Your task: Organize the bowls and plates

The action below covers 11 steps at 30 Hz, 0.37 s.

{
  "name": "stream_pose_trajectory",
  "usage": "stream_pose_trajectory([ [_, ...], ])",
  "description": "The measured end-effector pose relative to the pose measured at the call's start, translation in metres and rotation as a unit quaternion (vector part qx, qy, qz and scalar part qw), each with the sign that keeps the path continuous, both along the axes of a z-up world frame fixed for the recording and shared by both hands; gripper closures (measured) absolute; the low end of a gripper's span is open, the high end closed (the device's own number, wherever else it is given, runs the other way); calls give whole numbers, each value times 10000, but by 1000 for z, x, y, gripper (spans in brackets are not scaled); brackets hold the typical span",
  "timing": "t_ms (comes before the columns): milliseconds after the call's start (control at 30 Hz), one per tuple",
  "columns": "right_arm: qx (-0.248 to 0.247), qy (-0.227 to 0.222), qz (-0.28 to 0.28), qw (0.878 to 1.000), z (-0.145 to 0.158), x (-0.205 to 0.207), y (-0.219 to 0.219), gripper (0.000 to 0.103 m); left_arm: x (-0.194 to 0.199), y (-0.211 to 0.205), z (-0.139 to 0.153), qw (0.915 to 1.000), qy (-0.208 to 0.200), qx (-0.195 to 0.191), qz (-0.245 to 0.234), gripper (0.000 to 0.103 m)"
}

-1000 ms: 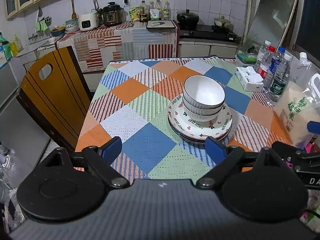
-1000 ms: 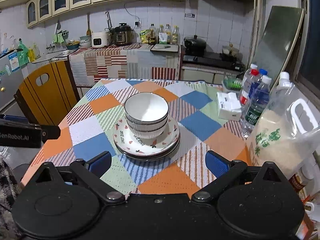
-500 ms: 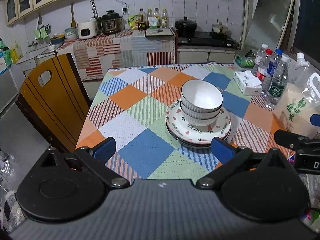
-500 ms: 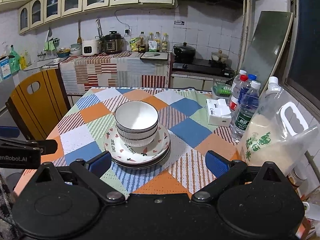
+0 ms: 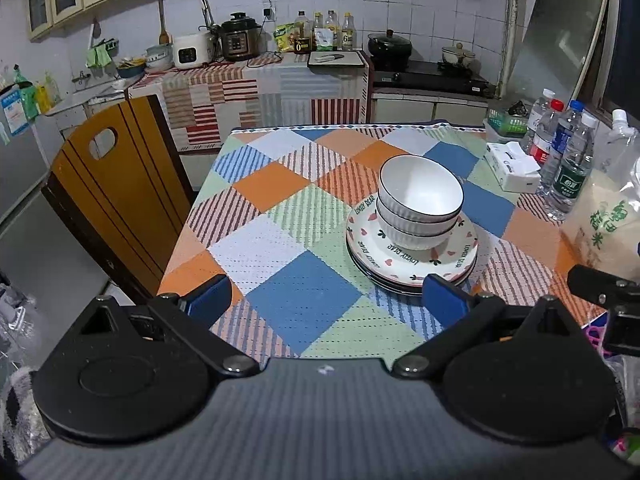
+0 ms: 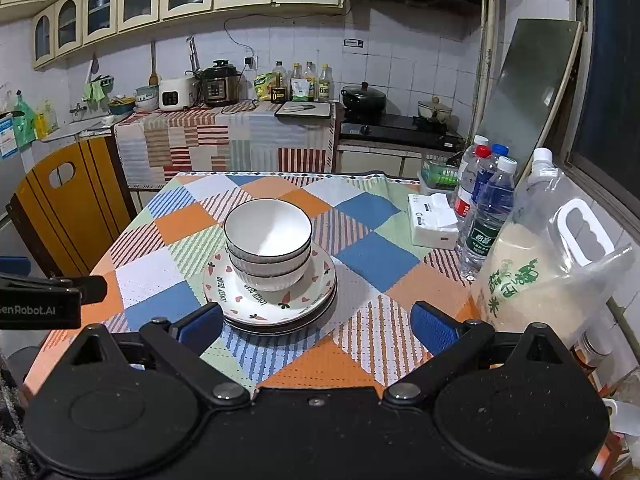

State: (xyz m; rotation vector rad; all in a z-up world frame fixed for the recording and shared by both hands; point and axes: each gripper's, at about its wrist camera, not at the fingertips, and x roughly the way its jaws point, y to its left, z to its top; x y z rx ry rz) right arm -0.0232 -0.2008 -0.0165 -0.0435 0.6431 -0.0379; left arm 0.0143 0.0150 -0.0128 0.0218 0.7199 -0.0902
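Stacked white bowls (image 5: 420,200) with dark rims sit on a stack of plates (image 5: 412,256) printed with hearts and carrots, on the checked tablecloth (image 5: 280,240). The same bowls (image 6: 268,244) and plates (image 6: 268,300) show in the right wrist view. My left gripper (image 5: 326,300) is open and empty, back from the table's near edge, left of the stack. My right gripper (image 6: 316,322) is open and empty, just before the plates. Each gripper's body shows at the edge of the other's view.
A wooden chair (image 5: 116,192) stands at the table's left side. On the right edge of the table are a tissue pack (image 6: 434,222), water bottles (image 6: 488,216) and a big bag of rice (image 6: 536,272). A kitchen counter (image 5: 260,84) lies behind.
Both grippers have drawn back and up from the table, so the bowl and plate stack looks smaller and farther. The stack has not moved.
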Motion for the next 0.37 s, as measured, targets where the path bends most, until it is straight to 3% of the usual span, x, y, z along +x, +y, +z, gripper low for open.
stream_pose_trajectory([
  [367,19,56,10,10000,-1,1,1,2,2,0,-3,10000,41,31,5,0],
])
